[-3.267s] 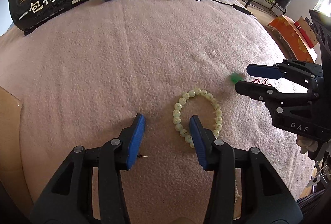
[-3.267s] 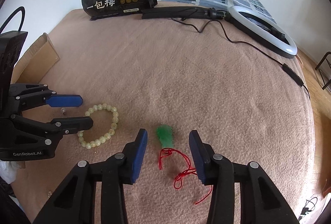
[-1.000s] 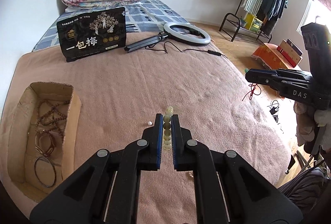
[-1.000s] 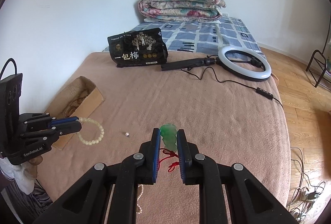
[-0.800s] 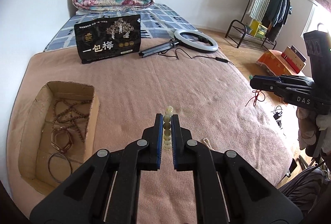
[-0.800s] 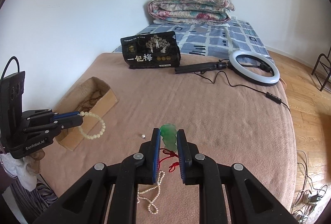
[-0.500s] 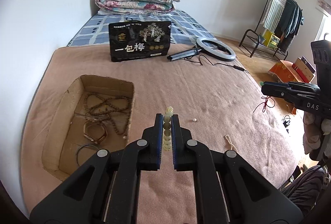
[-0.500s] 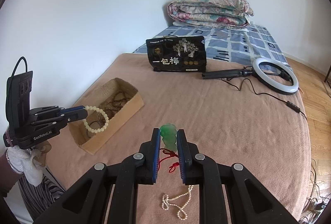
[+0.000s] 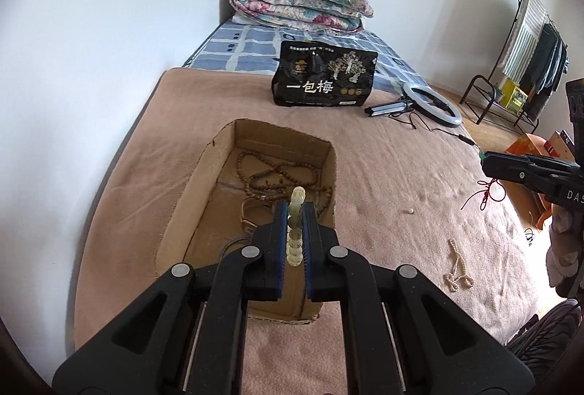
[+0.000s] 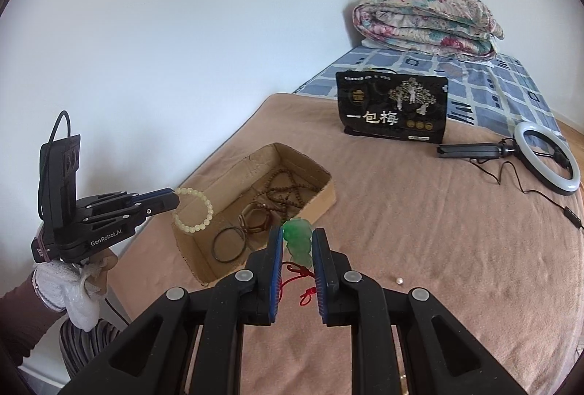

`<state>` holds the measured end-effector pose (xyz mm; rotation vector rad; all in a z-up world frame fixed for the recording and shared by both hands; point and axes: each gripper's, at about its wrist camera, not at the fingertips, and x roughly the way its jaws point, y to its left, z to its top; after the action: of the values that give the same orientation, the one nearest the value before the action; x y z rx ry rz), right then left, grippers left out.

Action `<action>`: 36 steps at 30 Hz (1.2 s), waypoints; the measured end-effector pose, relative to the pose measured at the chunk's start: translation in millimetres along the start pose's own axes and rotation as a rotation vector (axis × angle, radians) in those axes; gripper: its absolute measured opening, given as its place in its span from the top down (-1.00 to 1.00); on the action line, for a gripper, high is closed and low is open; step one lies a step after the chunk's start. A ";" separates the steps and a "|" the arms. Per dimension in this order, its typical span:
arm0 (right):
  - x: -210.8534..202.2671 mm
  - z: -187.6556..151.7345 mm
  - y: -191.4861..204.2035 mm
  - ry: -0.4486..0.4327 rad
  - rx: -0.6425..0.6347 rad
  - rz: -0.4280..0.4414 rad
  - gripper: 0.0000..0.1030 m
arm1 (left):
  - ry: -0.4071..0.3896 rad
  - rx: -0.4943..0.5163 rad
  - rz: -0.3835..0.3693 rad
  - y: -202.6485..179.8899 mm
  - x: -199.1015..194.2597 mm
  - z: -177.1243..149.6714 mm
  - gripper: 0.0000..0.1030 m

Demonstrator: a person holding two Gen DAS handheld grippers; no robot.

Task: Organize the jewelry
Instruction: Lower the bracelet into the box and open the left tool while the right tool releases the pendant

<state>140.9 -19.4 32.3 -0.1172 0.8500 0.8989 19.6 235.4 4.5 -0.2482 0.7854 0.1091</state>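
An open cardboard box point(image 9: 189, 190) sits on the tan blanket point(image 9: 383, 168) near the bed's wall side. Inside lie a long string of brown beads point(image 9: 277, 172), a brown bracelet point(image 10: 257, 221) and a dark ring point(image 10: 229, 244).

The left gripper point(image 9: 295, 230) hangs above the near end of the box, its jaws closed to a narrow gap on a pale bead bracelet point(image 9: 295, 223); from the right wrist camera the loop dangles free below the fingertips, over the box's near corner. The right gripper point(image 10: 297, 250) is held over the blanket just beside the box, jaws pressed against a green pendant point(image 10: 299, 241), whose red cord point(image 10: 299, 282) trails down between the fingers.

On the blanket, well apart from the box, lie a pearl strand point(image 9: 456, 267) and a single loose pearl point(image 9: 410, 211). Farther back a black bag point(image 9: 323, 79) stands upright, with a ring light point(image 9: 430, 104) lying flat just beside it. Beyond them is a blue checked sheet point(image 9: 248, 55) with a folded floral quilt point(image 9: 299, 0) against white walls. A clothes rack point(image 9: 525, 41) stands on the wooden floor to the right.
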 end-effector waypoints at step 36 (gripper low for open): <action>154.2 18.0 67.0 0.145 -0.072 0.021 0.72 | 0.090 -0.031 0.070 49.7 39.7 -28.2 0.89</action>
<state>153.5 130.0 -46.1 -0.2379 0.9548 0.9494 18.8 276.2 -51.9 -0.2566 0.8827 0.1773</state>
